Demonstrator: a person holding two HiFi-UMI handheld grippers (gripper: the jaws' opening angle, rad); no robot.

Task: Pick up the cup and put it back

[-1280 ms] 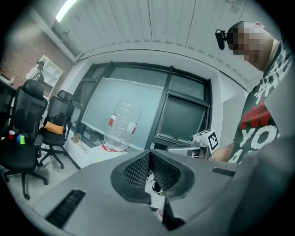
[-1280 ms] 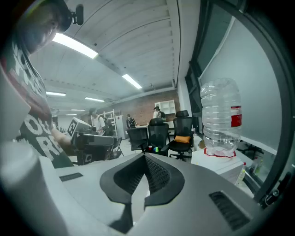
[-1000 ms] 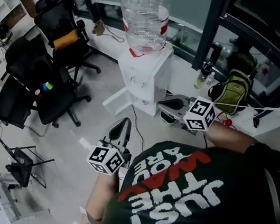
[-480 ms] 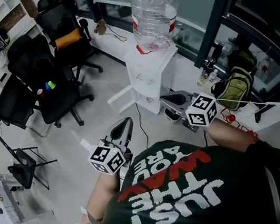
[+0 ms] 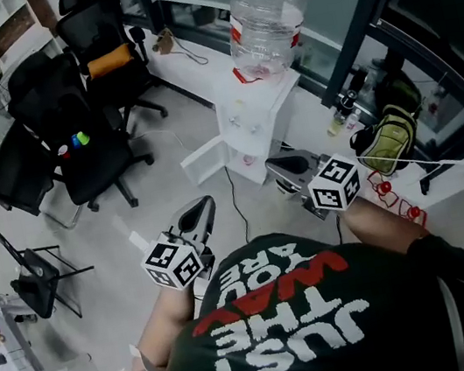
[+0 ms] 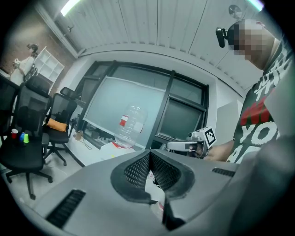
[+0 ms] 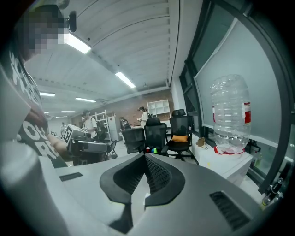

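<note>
Small red, blue and green cups (image 5: 74,144) stand on the seat of a black office chair (image 5: 91,165) at the left; they also show as cups (image 6: 20,136) in the left gripper view and, tiny, as cups (image 7: 150,150) in the right gripper view. My left gripper (image 5: 206,202) is held in front of the person's chest, shut, with nothing between its jaws. My right gripper (image 5: 271,164) is level with it to the right, shut and empty, pointing towards the white water dispenser (image 5: 260,117). Both grippers are well away from the cups.
An empty clear bottle (image 5: 265,7) tops the dispenser, whose lower door (image 5: 206,162) hangs open. More black chairs (image 5: 107,55) stand at the back left, and a folding stand (image 5: 35,277) at the left. A green backpack (image 5: 384,140) lies on the right ledge. A cable (image 5: 236,197) runs across the floor.
The dispenser and bottle have slid a little to the right and up in the head view. Both grippers keep the same pose, shut and empty.
</note>
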